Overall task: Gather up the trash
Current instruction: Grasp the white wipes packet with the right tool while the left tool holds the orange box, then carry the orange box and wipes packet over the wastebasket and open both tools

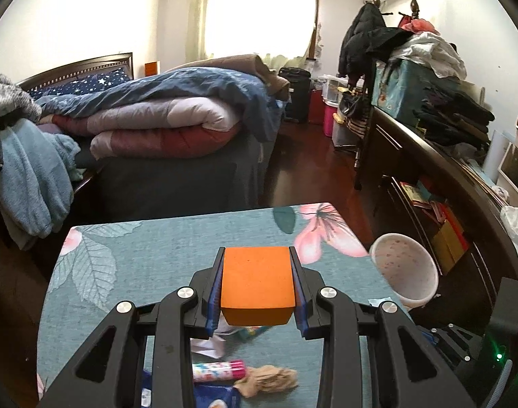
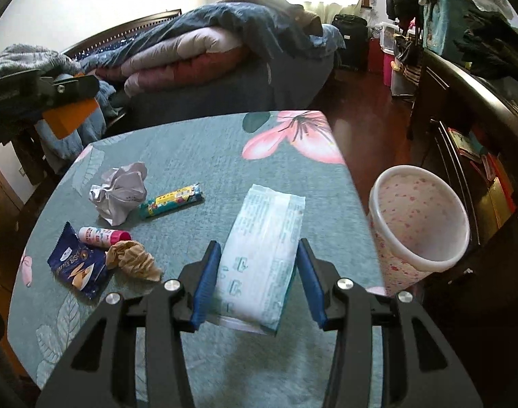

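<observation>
A bedroom table (image 2: 204, 142) draped in a teal floral cloth carries a scatter of trash. In the left wrist view, the left gripper (image 1: 255, 255) is clamped on an orange foam block (image 1: 255, 282) at the centre of the frame, raised above the cloth. In the right wrist view, the right gripper (image 2: 259, 248) grasps a pale wet-wipe packet (image 2: 264, 255) between its blue pads at lower centre; the packet appears lifted off the table, though the blur makes that hard to confirm. A pink-speckled white waste bin (image 2: 418, 217) stands just beyond the table's edge at the right of the frame. At left on the cloth lie a crumpled white paper (image 2: 121, 190), a green candy tube (image 2: 172, 200), a pink-capped glue stick (image 2: 104, 236), a blue snack wrapper (image 2: 77, 261) and a brown crumpled tissue (image 2: 135, 260). A bed piled with folded quilts (image 2: 197, 54) fills the upper part of the frame.
</observation>
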Available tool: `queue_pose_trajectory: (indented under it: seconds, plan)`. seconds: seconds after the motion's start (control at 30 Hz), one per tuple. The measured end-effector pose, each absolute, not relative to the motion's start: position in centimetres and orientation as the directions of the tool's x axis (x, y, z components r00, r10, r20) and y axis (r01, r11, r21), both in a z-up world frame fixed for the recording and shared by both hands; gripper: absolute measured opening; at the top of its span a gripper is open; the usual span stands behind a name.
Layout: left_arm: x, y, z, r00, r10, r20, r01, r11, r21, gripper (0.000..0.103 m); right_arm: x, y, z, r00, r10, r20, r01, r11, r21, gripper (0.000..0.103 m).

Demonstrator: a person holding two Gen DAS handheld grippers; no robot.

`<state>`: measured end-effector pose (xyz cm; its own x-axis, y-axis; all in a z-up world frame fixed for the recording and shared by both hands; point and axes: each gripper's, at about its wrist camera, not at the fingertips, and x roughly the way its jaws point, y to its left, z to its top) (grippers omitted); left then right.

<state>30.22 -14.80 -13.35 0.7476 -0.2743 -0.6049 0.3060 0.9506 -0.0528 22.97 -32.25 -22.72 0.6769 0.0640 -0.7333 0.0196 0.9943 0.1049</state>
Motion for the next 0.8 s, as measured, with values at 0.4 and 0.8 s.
queue_pose_trajectory:
  seconds: [0.4, 0.8]
  plan:
    - [28.7, -20.2, -12.9, 0.740, -0.307, -0.598, 0.370, 0.929, -0.020, 0.034, 19.7, -36.0, -21.3, 0.722, 0.072, -0.688, 0.036, 0.989, 0.141, 0.047]
    - [27.3, -25.9, -12.6, 0.738, -0.336, -0.585, 0.431, 0.902, 0.026, 0.034, 17.4, -40.2, -20.4, 0.756, 0.055, -0.652, 0.084, 0.980, 0.180, 0.047]
